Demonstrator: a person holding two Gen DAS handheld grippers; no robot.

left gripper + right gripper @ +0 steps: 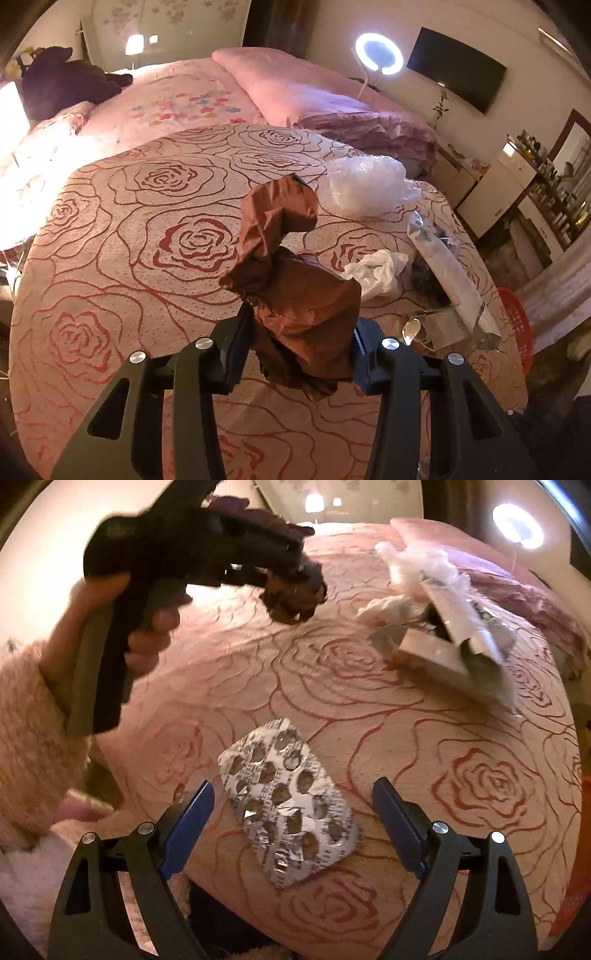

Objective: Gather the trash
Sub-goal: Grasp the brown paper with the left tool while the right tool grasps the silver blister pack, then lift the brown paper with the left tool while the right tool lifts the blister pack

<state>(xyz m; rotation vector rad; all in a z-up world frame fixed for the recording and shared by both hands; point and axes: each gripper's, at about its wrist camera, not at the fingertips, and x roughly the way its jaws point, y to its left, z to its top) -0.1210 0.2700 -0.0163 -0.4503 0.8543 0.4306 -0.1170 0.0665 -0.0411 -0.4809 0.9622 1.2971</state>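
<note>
A crumpled brown paper bag [295,295] hangs above the rose-patterned bedspread [129,240], and my left gripper [301,321] is shut on its lower part with both pads pressing it. In the right wrist view that same left gripper [295,587] shows at upper left, held by a hand in a fluffy pink sleeve [29,720]. My right gripper [293,786] stands open just over a used silver blister pack [288,812], which lies flat on the bedspread without touching the fingers.
More trash lies at the right of the bed: a clear plastic bag [364,184], a white crumpled wrapper [376,273], a long white foil pouch [443,266] and a small card box [424,653]. A red basket [517,325] stands beside the bed. A pink pillow [295,92] lies behind.
</note>
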